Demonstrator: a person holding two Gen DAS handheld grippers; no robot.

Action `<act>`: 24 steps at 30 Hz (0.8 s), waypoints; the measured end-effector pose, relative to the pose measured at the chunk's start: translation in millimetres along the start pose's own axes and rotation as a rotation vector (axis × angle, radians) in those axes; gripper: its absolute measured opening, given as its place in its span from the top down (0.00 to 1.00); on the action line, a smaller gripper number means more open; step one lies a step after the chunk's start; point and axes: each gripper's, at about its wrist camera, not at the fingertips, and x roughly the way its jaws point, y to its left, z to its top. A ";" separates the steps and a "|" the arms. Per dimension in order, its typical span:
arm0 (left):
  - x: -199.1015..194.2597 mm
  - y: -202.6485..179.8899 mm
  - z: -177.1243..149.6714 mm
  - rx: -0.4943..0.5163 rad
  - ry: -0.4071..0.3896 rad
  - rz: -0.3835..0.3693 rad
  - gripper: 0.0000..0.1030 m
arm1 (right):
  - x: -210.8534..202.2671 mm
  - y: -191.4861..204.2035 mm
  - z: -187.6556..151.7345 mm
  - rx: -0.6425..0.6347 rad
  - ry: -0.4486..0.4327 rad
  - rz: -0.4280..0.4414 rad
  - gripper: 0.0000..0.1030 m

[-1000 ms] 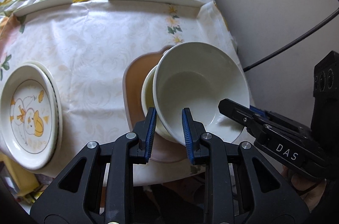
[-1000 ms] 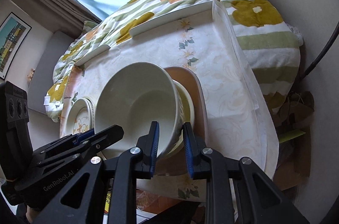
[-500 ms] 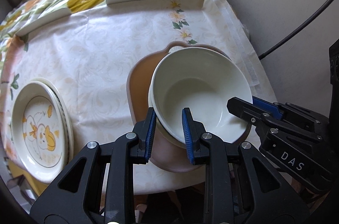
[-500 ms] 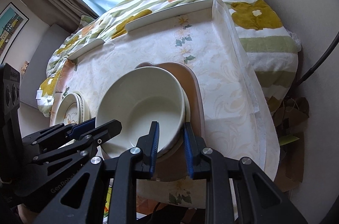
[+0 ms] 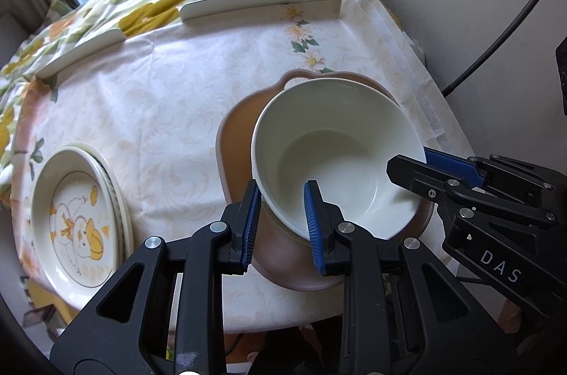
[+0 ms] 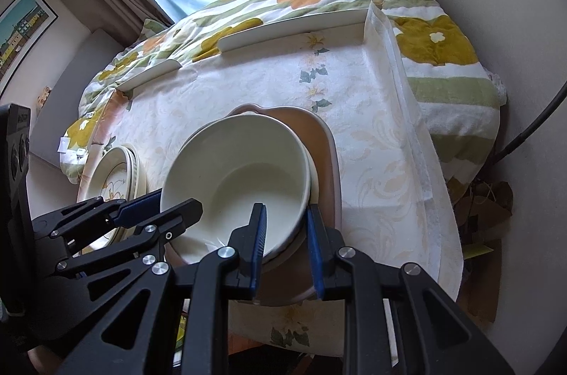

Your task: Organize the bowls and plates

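A white bowl (image 5: 336, 155) (image 6: 241, 180) sits nearly level, nested in a second pale bowl whose rim (image 6: 312, 169) peeks out on its right. Both rest on a brown plate (image 5: 237, 134) (image 6: 327, 144) with a small handle. My left gripper (image 5: 281, 219) is shut on the white bowl's near-left rim, one pad inside and one outside. My right gripper (image 6: 285, 236) is shut on the near-right rim the same way. Each gripper shows in the other's view: the right gripper (image 5: 425, 169), the left gripper (image 6: 159, 208).
A stack of plates with a duck picture (image 5: 74, 226) (image 6: 113, 176) lies at the table's left edge. Two white curved rails (image 5: 262, 3) line the far edge of the tablecloth (image 5: 159, 91). A wall and a black cable (image 5: 514, 20) stand close on the right.
The white bowl was tipped up on edge over the lower bowl; it has swung down to sit almost level inside it. Both grippers kept their hold on the rim.
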 end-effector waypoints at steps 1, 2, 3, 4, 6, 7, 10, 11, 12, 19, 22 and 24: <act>-1.2 0.1 -0.7 0.000 -0.004 -0.001 0.79 | -0.9 -0.9 0.2 0.004 -0.002 0.005 0.80; -2.8 -0.2 -0.8 -0.001 -0.007 -0.002 0.79 | -2.5 -1.8 0.4 0.010 -0.007 0.011 0.80; -4.2 -0.6 -0.6 -0.001 -0.010 -0.002 0.79 | -4.7 -2.9 1.1 0.017 -0.014 0.016 0.80; -6.8 0.2 -0.1 -0.003 -0.014 -0.002 0.79 | -7.5 -4.1 1.9 0.023 -0.022 0.021 0.80; -13.6 1.7 1.7 -0.008 -0.028 -0.010 0.79 | -14.7 -5.4 4.3 0.027 -0.041 0.039 0.80; -20.3 3.3 2.6 -0.009 -0.044 -0.017 0.79 | -19.9 -5.5 6.5 0.022 -0.050 0.052 0.80; -44.7 6.7 5.2 0.010 -0.116 -0.011 0.79 | -34.2 -5.3 12.2 0.000 -0.070 0.064 0.80; -53.0 7.8 6.2 0.017 -0.139 -0.003 0.79 | -39.5 -5.4 14.2 -0.007 -0.075 0.067 0.80; -61.0 9.8 6.7 0.021 -0.160 -0.004 0.79 | -44.6 -5.3 15.6 -0.014 -0.077 0.070 0.80; -74.2 16.8 4.9 0.098 -0.142 0.083 0.77 | -74.4 -6.1 17.7 -0.108 -0.082 0.060 0.30; -62.7 23.0 -3.9 0.096 -0.077 0.073 0.77 | -74.9 -8.6 12.8 -0.138 -0.056 0.043 0.18; -56.4 28.0 -11.0 0.090 -0.037 0.061 0.77 | -73.5 -8.7 6.9 -0.177 -0.036 0.027 0.17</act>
